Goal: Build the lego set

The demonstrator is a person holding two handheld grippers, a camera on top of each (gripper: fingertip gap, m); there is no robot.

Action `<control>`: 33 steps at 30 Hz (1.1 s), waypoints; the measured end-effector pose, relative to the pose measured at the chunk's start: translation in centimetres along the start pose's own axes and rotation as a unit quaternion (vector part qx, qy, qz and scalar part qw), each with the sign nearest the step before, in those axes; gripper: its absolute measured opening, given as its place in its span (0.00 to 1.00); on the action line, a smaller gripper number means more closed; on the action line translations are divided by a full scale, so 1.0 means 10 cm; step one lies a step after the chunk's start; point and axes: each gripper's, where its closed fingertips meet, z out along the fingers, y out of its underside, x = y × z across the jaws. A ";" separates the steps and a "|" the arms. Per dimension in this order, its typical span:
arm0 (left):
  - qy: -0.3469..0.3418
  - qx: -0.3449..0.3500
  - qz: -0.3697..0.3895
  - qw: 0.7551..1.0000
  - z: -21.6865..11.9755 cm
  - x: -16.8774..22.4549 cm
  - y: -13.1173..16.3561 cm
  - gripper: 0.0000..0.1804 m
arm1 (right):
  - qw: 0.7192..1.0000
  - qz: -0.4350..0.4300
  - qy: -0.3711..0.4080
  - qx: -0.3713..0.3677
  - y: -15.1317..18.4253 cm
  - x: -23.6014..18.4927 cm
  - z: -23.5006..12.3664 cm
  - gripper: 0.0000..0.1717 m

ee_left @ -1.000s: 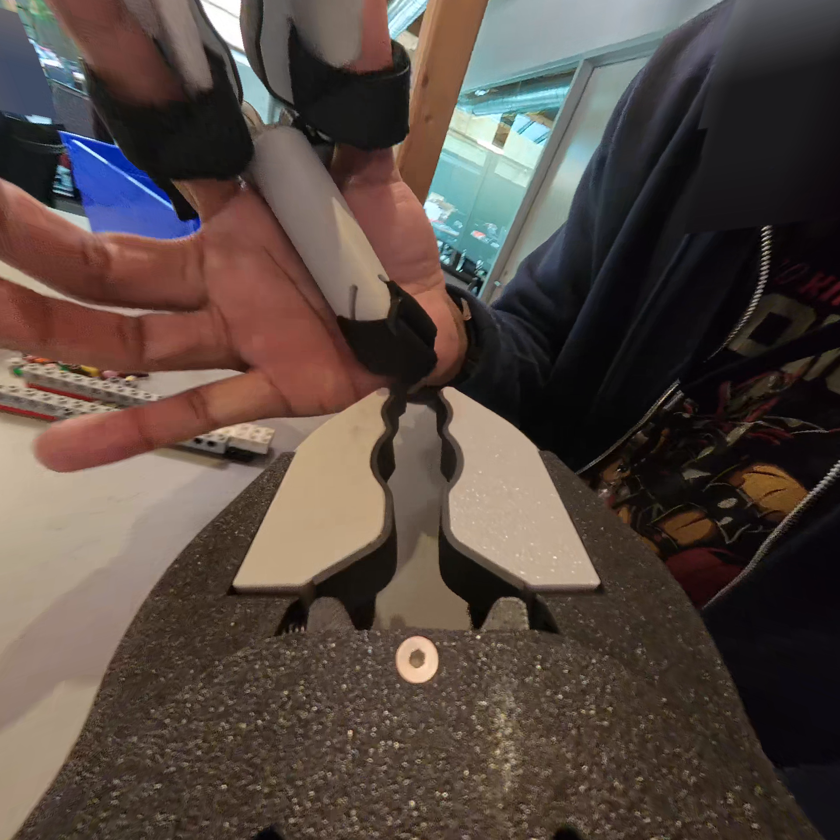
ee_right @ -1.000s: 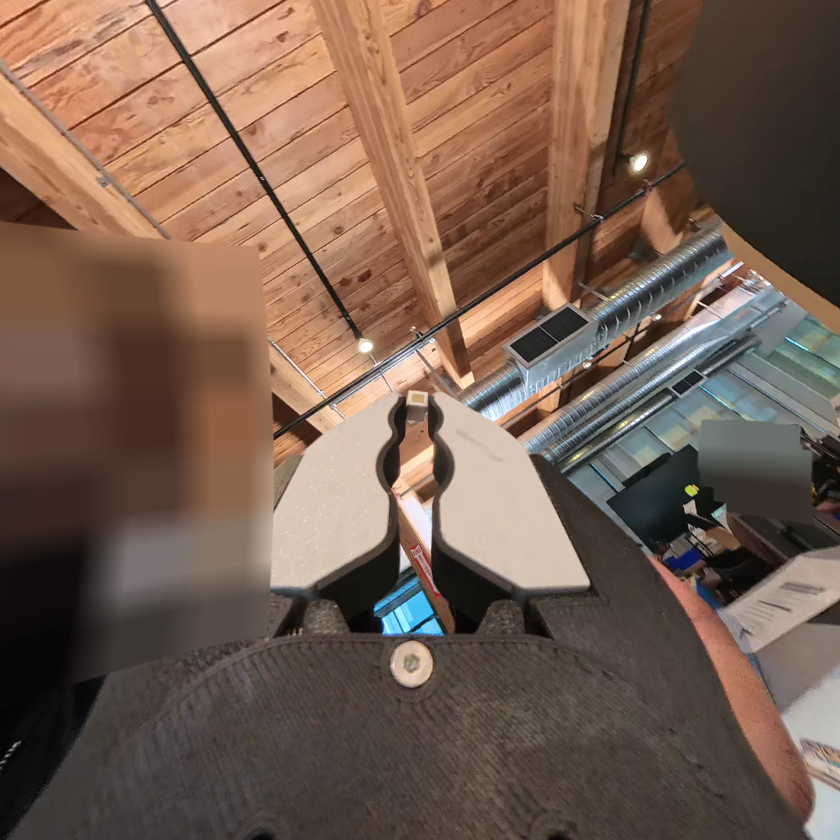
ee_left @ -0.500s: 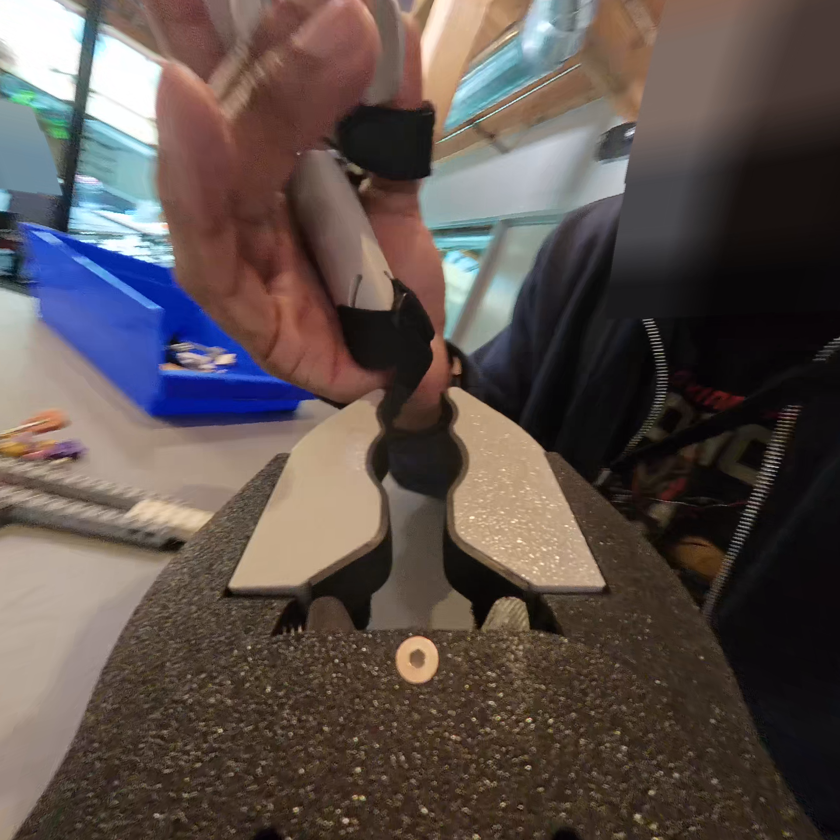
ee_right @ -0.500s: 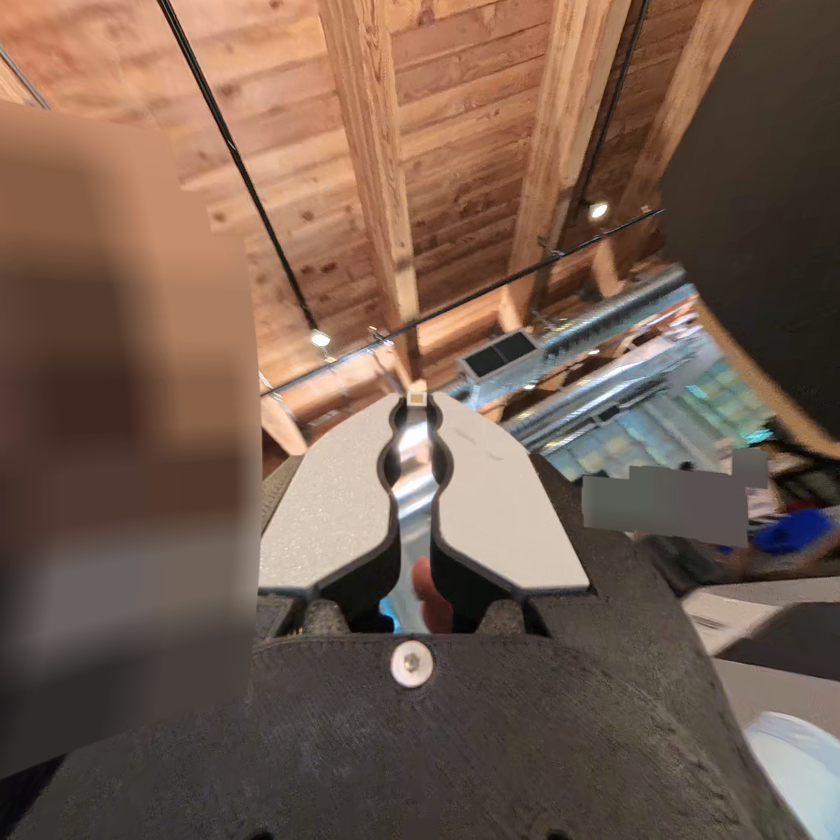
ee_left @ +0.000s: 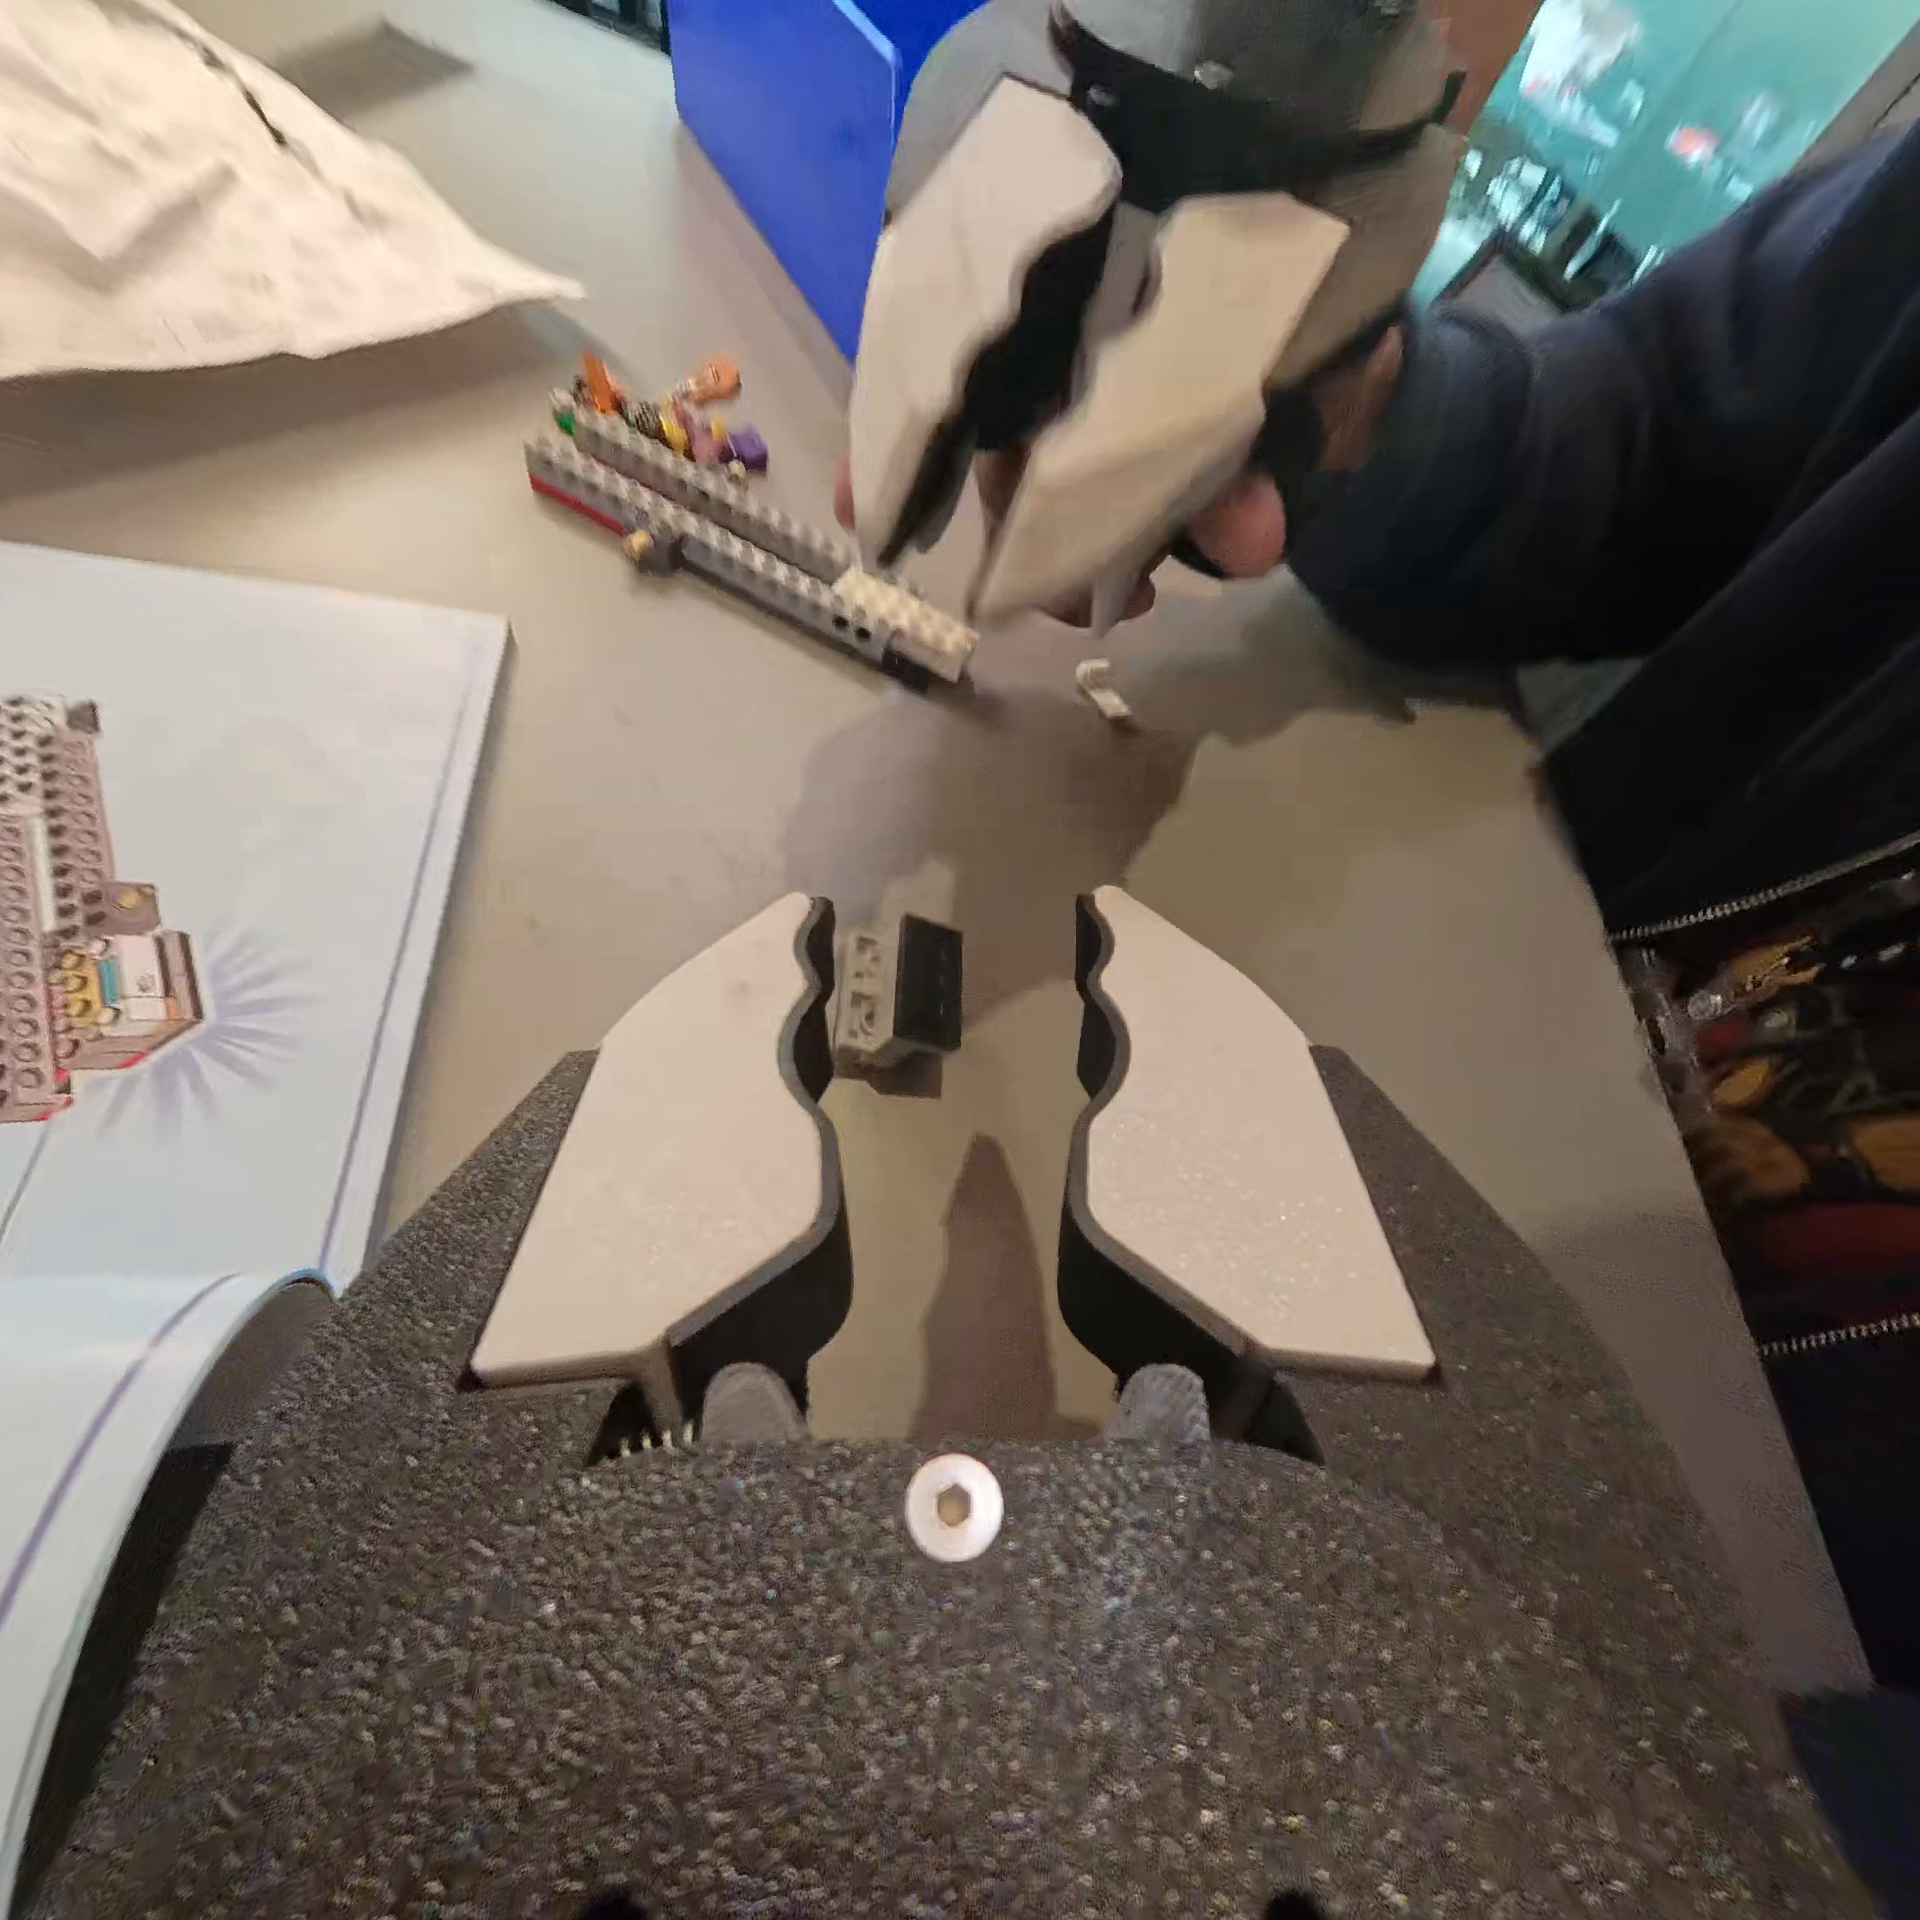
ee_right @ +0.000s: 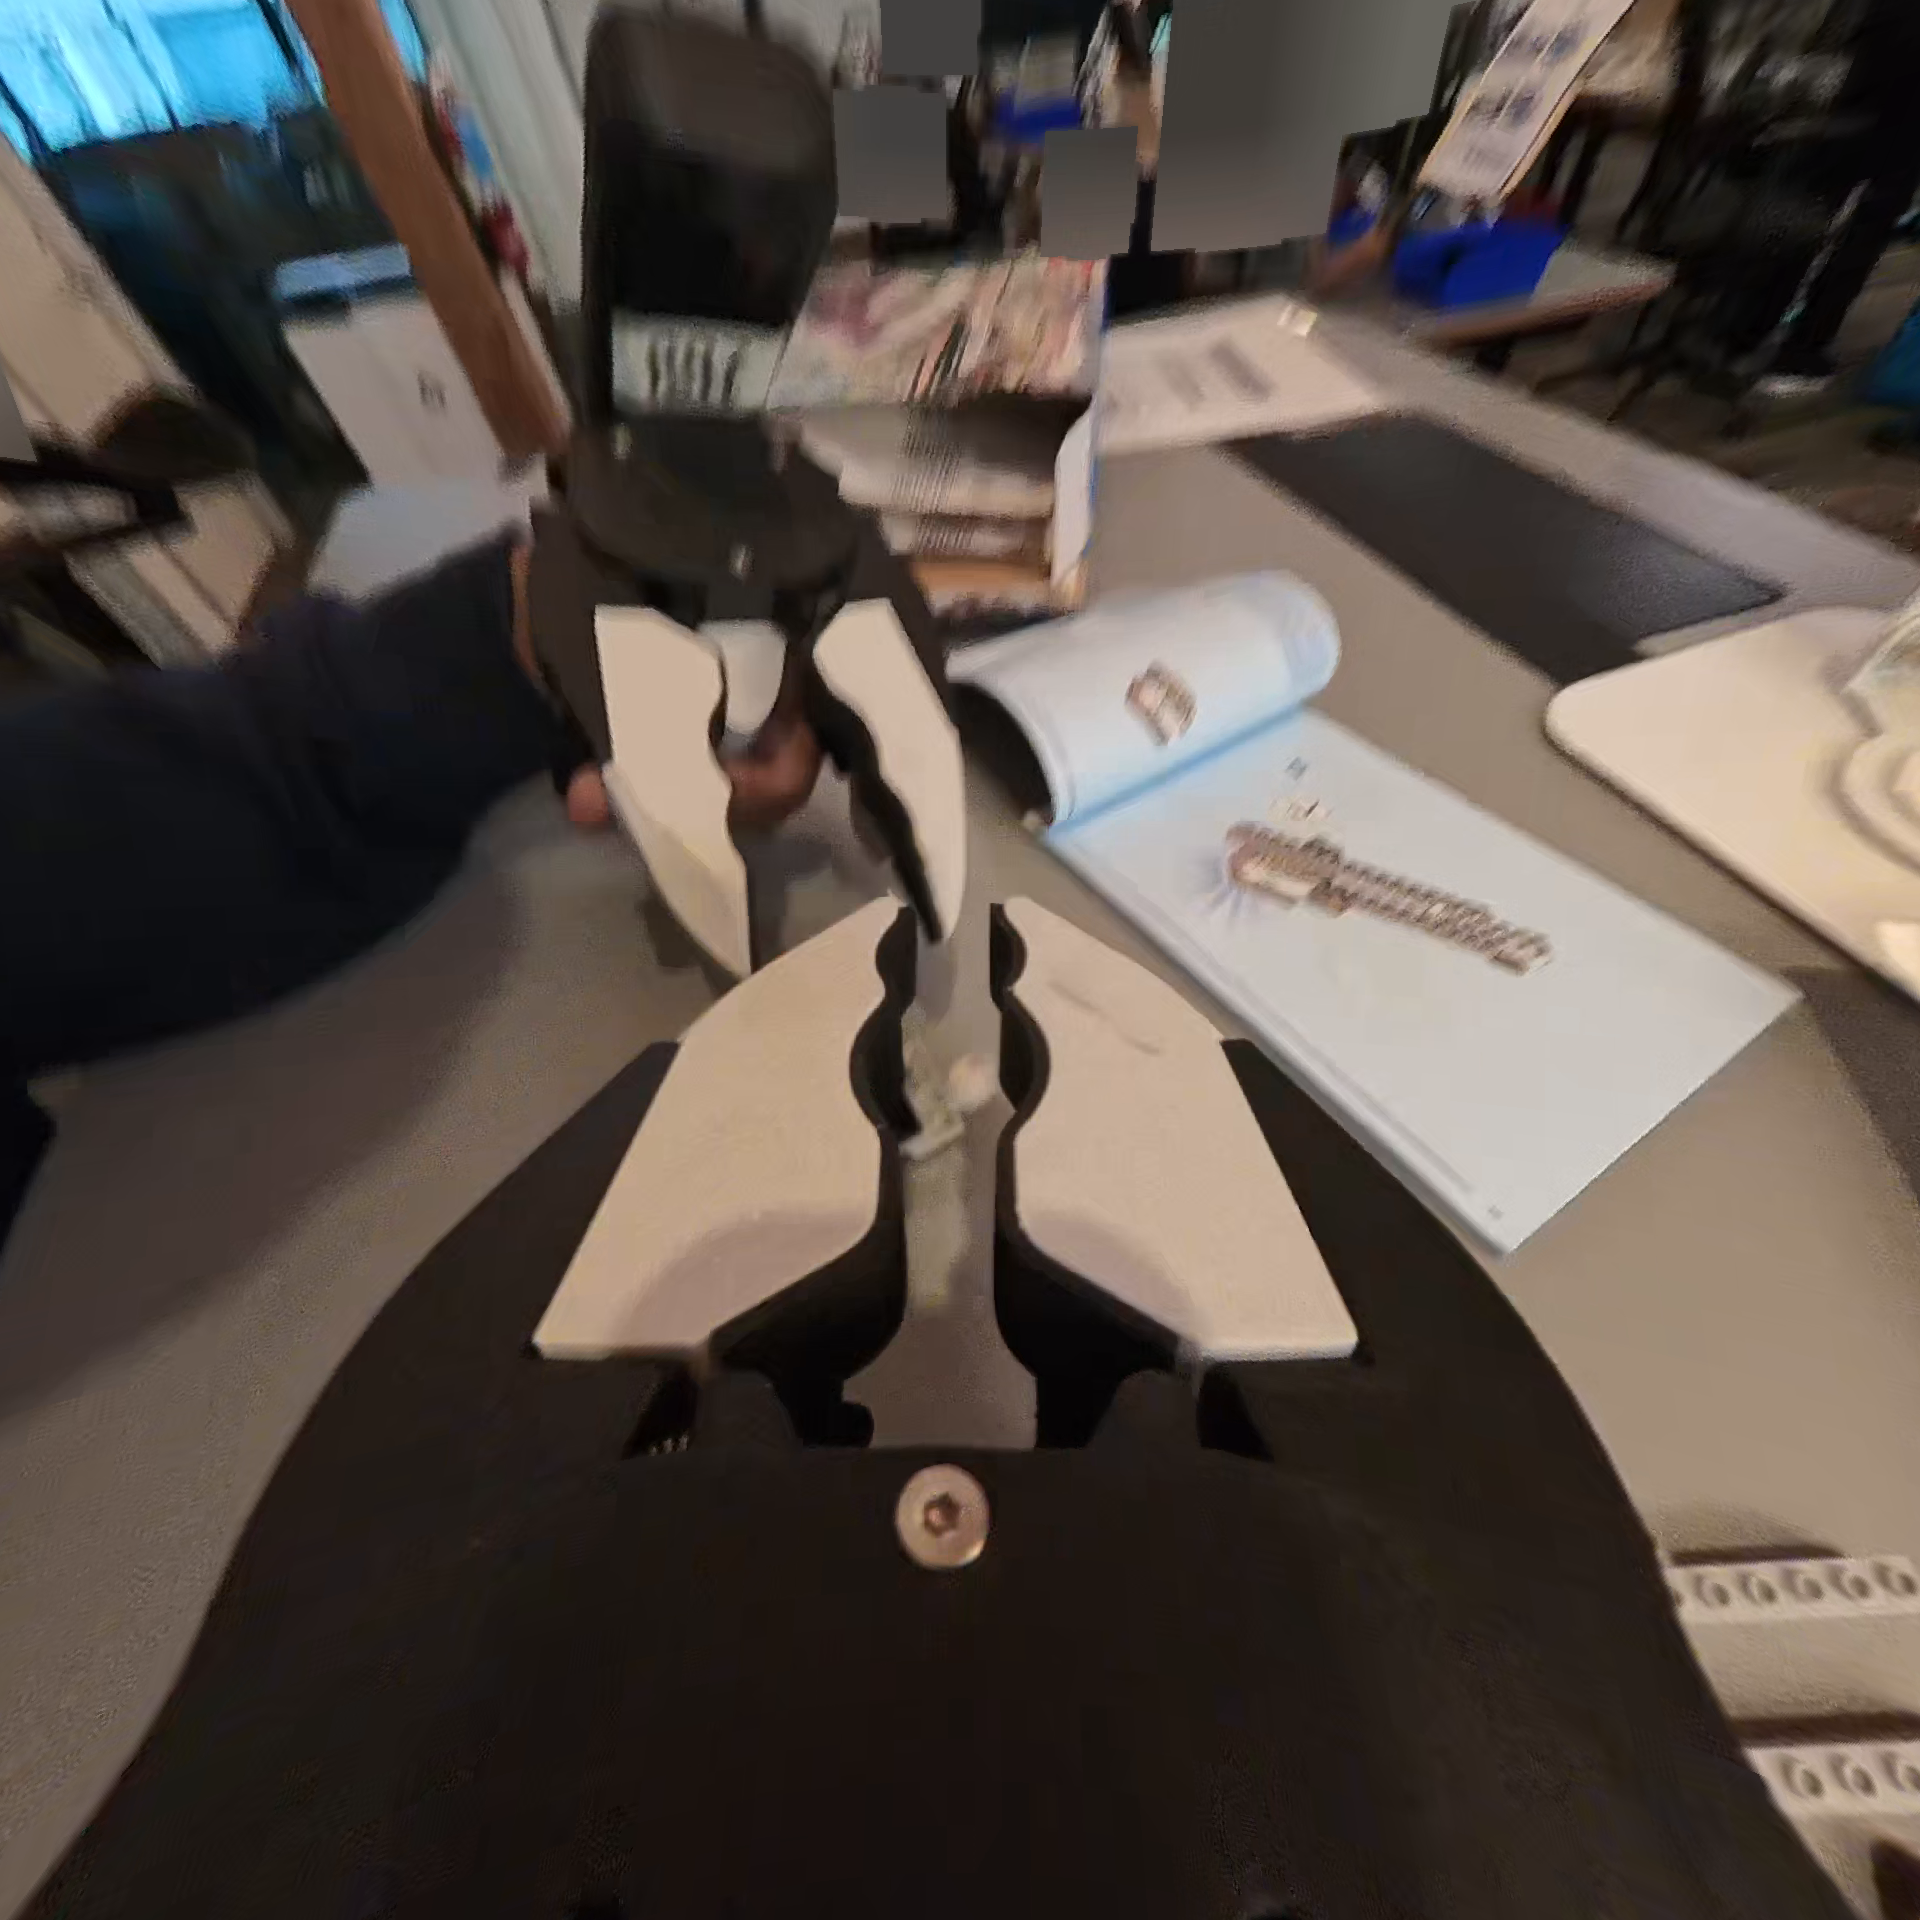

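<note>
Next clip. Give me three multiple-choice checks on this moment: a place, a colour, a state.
1. The small grey-and-black brick lies: A) on the open booklet; B) on the table between the fingers of the left tool; C) atop the long brick strip.
2. The bin at the table's far side is: A) red; B) blue; C) green.
3. The left tool's jaws stand: A) wide apart; B) shut together; C) clamped on the long brick strip.
Key: B, it sits beside the left finger, clear of the right one; B, its wall is blue; A, bare table shows between the fingers.
</note>
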 end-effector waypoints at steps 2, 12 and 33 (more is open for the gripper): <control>0.000 -0.019 -0.007 1.000 0.05 -0.01 0.07 0.25 | 0.996 -0.047 0.000 -0.077 0.29 -0.12 0.11 0.10; -0.004 -0.001 -0.049 0.999 0.00 -0.14 0.09 0.24 | 0.991 -0.073 0.011 -0.112 0.38 -0.12 0.17 0.10; -0.023 0.114 -0.061 0.991 -0.26 -0.30 -0.18 0.19 | 0.971 -0.040 0.056 -0.231 0.12 1.46 1.09 0.16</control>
